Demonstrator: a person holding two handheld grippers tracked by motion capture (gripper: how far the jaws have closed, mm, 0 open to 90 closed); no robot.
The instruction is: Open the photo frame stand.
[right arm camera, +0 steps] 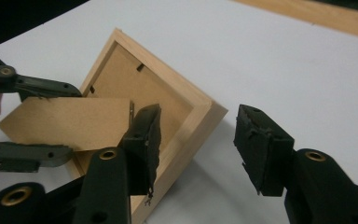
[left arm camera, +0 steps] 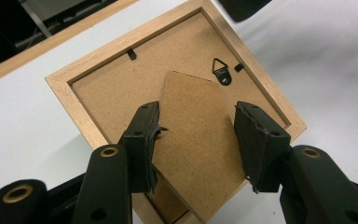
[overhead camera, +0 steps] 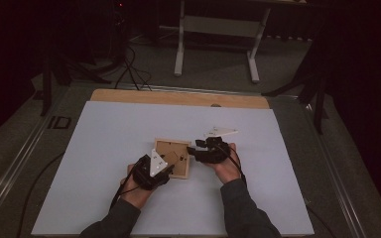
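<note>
Two grippers: the left gripper [overhead camera: 170, 168] is low and left of centre in the high view, the right gripper [overhead camera: 191, 148] just right of centre.
Left jaws: half spread and pinching the stand [left arm camera: 196, 121]; the pads look pressed on its two long edges.
Right jaws: spread wide and gripping nothing; one corner of the frame [right arm camera: 200, 116] sits between them, untouched.
Stand: thin brown fibreboard flap, lifted off the frame's back. Probably light and stiff, but likely to snap or tear at its hinge if forced.
Frame: at the middle of the table [overhead camera: 104, 148], face down, with its pale wood rim and brown backing up.
Handling: light and rigid. The wood rim is the safest hold, at a corner or across one side. Any glass underneath would be fragile, so keep it flat.
Small fittings: a metal hanger ring [left arm camera: 222, 74] and black turn clips on the backing.
Hidden: the frame's front and the stand's hinge; the frame's near corner is cut off at the bottom of the left gripper view.
Far: a dim floor with cables and a pale stand, hard to make out.
</note>
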